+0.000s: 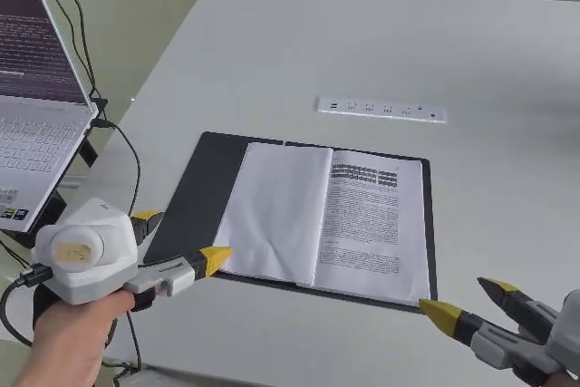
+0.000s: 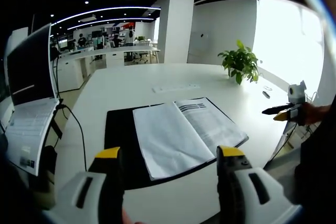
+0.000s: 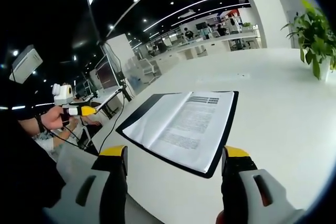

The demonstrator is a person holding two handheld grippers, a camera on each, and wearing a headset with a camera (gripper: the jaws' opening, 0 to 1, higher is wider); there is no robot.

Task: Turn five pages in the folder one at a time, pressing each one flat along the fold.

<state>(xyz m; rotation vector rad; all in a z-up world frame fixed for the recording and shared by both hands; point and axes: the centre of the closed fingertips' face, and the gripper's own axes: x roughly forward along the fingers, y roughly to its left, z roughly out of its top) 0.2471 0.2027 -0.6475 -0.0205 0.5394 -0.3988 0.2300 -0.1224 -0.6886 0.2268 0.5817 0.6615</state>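
Head view: folder (image 1: 299, 215) open, flat.

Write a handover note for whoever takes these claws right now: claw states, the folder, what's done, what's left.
Left claw: open, empty, by the folder's near left corner.
Right claw: open, empty, off its near right corner.
Folder lies open on the table: blank page left, printed page right.
Done: pages turned so far cannot be told.
Left: probably grip the printed page's edge, turn it, press along the fold.
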